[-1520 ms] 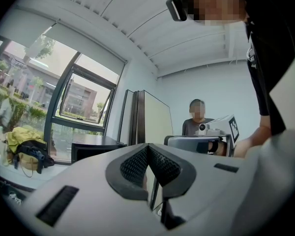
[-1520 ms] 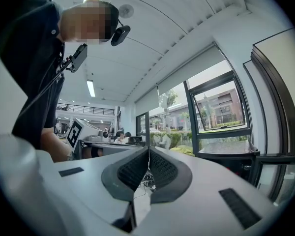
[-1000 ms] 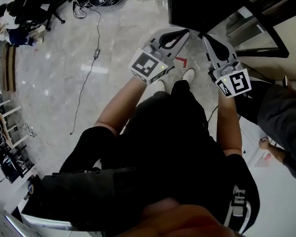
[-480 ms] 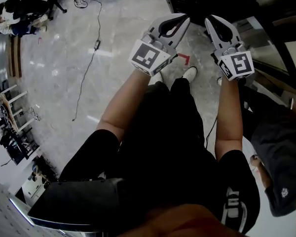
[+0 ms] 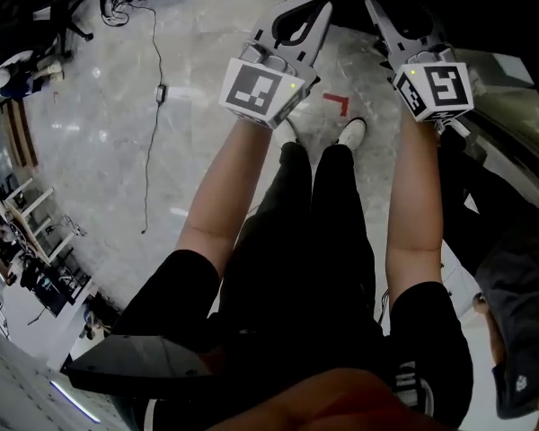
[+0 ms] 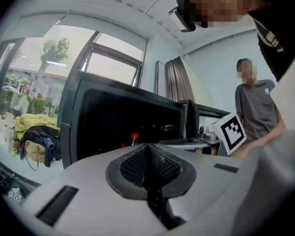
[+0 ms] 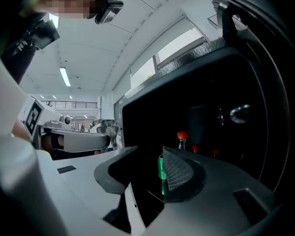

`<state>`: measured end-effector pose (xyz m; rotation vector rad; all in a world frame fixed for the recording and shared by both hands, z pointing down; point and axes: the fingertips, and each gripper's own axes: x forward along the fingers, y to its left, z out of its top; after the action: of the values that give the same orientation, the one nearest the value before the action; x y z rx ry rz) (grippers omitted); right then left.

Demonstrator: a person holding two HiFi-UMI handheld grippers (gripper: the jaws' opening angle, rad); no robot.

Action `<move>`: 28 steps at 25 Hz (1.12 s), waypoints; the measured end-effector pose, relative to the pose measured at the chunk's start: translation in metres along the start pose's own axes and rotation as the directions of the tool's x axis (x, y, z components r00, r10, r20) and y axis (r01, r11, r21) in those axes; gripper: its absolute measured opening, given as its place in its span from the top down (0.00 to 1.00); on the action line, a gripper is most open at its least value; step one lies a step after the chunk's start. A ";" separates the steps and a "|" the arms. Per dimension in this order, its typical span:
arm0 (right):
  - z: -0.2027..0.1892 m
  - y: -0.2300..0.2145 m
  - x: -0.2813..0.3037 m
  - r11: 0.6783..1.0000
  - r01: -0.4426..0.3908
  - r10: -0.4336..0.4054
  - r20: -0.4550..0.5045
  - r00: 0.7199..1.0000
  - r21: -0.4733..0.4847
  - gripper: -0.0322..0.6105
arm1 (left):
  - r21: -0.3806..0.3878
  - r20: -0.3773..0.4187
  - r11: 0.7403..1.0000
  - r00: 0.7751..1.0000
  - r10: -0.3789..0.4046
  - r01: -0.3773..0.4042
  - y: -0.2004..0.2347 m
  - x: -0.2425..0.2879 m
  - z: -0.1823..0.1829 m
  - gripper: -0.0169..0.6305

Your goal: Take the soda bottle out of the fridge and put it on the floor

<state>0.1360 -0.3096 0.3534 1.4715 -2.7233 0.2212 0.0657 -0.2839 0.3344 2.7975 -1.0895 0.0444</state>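
Note:
The black fridge (image 7: 201,117) stands open in front of me, its inside dark. On a shelf stands a red-capped soda bottle (image 7: 181,137), also seen as the bottle (image 6: 134,137) in the left gripper view; a green can (image 7: 161,168) shows nearer. My right gripper (image 7: 147,154) points into the fridge; its jaws are opening with nothing between them. Beside it, my left gripper (image 6: 148,163) is shut and empty. In the head view the left gripper (image 5: 301,21) and right gripper (image 5: 382,16) reach side by side toward the fridge (image 5: 485,7).
Two more red caps (image 7: 215,153) stand deeper on the shelf. A person in a grey shirt (image 6: 255,107) stands at the right. A red mark (image 5: 337,104) lies on the marble floor by my shoes (image 5: 352,133). A cable (image 5: 153,124) runs across the floor at the left.
Both grippers have moved forward, up to the fridge's front. The person holding them has stepped closer, so the fridge now fills the top edge of the head view.

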 end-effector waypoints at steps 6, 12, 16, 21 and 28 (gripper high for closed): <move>-0.032 -0.037 0.033 0.995 0.097 -0.097 0.007 0.995 -0.008 0.58 | 0.010 0.005 1.000 1.000 -0.026 0.026 0.022 0.035 -0.041 0.98; -0.044 -0.064 0.064 0.991 0.126 -0.126 -0.004 0.992 -0.054 0.48 | 0.025 -0.008 0.998 0.999 -0.050 0.051 0.037 0.059 -0.056 0.98; -0.049 -0.077 0.078 0.990 0.130 -0.130 -0.003 0.991 -0.059 0.45 | 0.047 0.007 0.998 0.999 -0.052 0.052 0.042 0.068 -0.055 0.98; -0.058 -0.085 0.095 0.990 0.115 -0.118 -0.033 0.992 -0.084 0.44 | 0.024 0.005 0.999 0.999 -0.042 0.042 0.051 0.068 -0.058 0.98; -0.060 -0.090 0.111 0.989 0.096 -0.100 -0.034 0.994 -0.110 0.44 | 0.024 -0.001 0.999 0.999 -0.032 0.032 0.057 0.066 -0.062 0.98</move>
<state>0.1485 -0.4419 0.4335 1.5486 -2.5803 0.0965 0.0776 -0.3609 0.4079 2.8346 -1.0507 0.0555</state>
